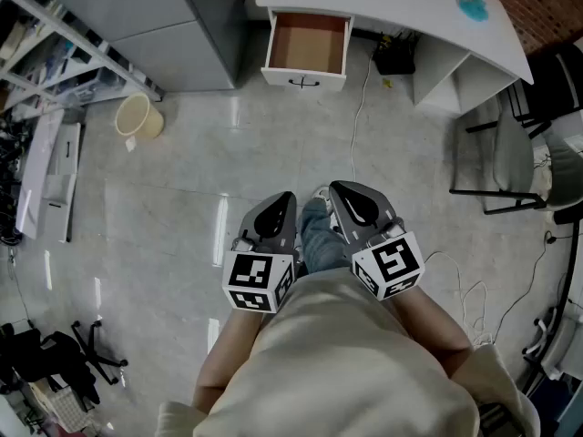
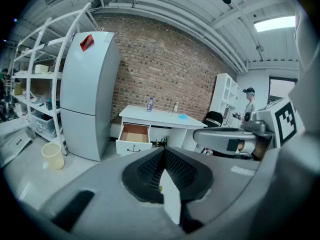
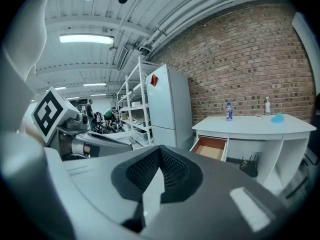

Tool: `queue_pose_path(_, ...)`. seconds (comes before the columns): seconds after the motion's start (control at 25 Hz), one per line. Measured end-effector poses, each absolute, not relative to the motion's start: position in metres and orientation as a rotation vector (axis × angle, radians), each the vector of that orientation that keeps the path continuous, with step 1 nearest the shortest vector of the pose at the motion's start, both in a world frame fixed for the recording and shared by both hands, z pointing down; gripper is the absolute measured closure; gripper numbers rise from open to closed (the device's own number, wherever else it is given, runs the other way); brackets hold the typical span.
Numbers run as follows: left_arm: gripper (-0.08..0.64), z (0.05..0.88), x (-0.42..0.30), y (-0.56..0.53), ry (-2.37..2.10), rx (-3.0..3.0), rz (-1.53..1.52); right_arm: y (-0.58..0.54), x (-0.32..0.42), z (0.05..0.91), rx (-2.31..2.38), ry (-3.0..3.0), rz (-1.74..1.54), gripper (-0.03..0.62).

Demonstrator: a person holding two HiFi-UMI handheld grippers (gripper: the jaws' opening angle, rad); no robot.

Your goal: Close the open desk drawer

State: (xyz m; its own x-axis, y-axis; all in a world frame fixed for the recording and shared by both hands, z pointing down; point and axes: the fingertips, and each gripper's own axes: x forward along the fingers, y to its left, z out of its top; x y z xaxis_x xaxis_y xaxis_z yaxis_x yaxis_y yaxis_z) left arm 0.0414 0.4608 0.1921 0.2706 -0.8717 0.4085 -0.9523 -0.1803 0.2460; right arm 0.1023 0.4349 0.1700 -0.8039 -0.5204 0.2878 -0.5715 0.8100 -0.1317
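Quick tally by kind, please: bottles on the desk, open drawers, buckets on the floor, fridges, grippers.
Bottles: 2
Open drawer: 1
Bucket: 1
Fridge: 1
Grippers: 2, left gripper and right gripper, both shut and empty
Total: 7

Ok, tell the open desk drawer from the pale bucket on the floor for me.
The drawer is a box, white-fronted and brown inside; the bucket is round and cream. The drawer juts from the desk, off the floor; the bucket stands on the floor near the fridge. Both are open-topped.
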Motion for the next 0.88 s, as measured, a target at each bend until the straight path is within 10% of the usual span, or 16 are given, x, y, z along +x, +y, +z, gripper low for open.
queue_pose_path(0.88, 0.557, 0.183, 0.015, 0.503, -1.719, 2.104, 0.228, 0.482, 0.085, 0.160, 0.866, -2.803, 0.308, 0.591)
